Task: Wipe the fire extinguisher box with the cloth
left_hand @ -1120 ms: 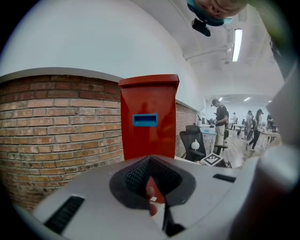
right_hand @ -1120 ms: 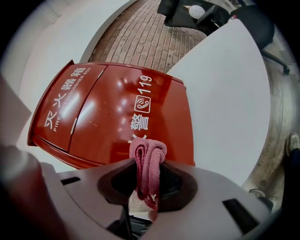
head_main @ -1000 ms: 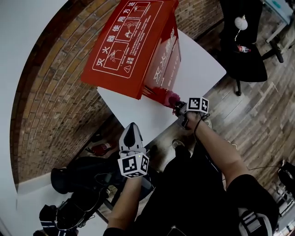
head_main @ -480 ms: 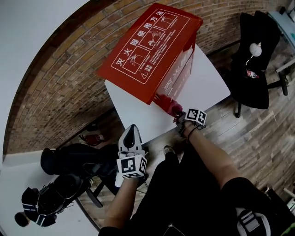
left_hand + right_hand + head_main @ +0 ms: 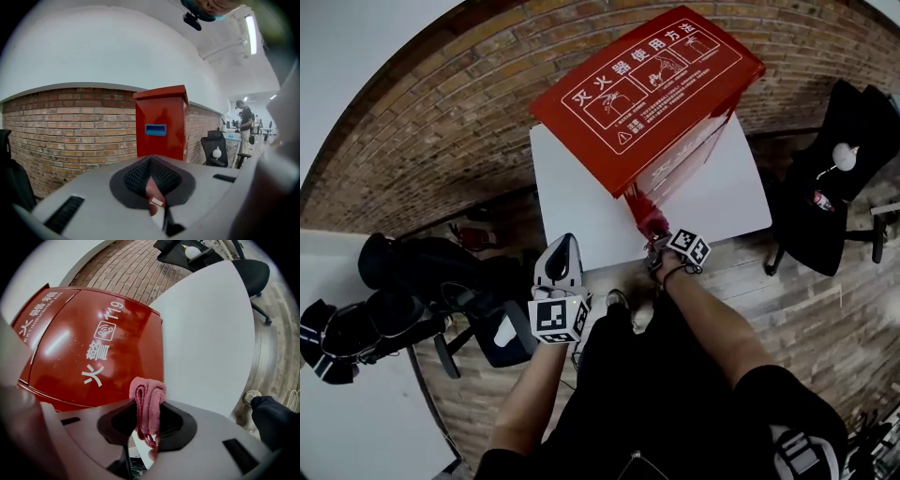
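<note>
Cloth [image 5: 149, 401], pink and folded, is clamped between the jaws of the right gripper [image 5: 146, 417] and is held at the lower front face of the red fire extinguisher box [image 5: 93, 348], by the near edge of the white table [image 5: 712, 202]. Box is stood at the table's far edge, against a brick wall [image 5: 441, 122]. Left gripper [image 5: 151, 185] is held off the table's near left corner, jaws closed together, nothing gripped

Left hand-held gripper [image 5: 568, 244] closed, held low, right hand-held gripper [image 5: 656, 229] extended, clamping cloth [image 5: 148, 397]
</note>
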A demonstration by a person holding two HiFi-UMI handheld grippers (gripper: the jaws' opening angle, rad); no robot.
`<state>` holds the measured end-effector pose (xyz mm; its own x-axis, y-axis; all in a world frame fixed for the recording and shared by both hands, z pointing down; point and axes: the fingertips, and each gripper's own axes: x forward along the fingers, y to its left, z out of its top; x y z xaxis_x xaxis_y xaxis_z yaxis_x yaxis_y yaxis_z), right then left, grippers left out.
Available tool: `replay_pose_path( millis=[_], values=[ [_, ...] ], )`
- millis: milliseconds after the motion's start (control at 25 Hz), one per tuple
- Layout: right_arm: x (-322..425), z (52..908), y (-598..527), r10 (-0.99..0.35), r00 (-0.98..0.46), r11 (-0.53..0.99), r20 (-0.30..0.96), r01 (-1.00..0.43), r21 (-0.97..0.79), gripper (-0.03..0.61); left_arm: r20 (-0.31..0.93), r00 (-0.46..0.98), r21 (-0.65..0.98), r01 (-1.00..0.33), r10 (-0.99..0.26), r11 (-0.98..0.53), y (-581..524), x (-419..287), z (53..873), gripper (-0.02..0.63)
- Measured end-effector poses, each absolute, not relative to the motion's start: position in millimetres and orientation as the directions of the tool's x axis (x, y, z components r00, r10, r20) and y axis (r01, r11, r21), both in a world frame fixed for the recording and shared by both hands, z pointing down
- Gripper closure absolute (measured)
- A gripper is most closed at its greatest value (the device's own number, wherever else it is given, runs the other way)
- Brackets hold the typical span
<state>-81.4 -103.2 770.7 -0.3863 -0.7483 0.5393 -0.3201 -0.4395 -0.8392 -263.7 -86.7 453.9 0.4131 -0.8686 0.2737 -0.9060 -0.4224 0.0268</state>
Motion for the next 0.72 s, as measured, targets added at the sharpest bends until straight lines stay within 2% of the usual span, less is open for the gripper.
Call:
replay_pose_path(
  millis=[720],
  values=[
    [-76, 828, -106, -0.696, -0.386, -0.472, 0.605, -0.389, -0.791, 0.471, 0.305, 0.241, -0.02, -0.966, -0.921, -0.259, -46, -274, 462, 0.586]
  ],
)
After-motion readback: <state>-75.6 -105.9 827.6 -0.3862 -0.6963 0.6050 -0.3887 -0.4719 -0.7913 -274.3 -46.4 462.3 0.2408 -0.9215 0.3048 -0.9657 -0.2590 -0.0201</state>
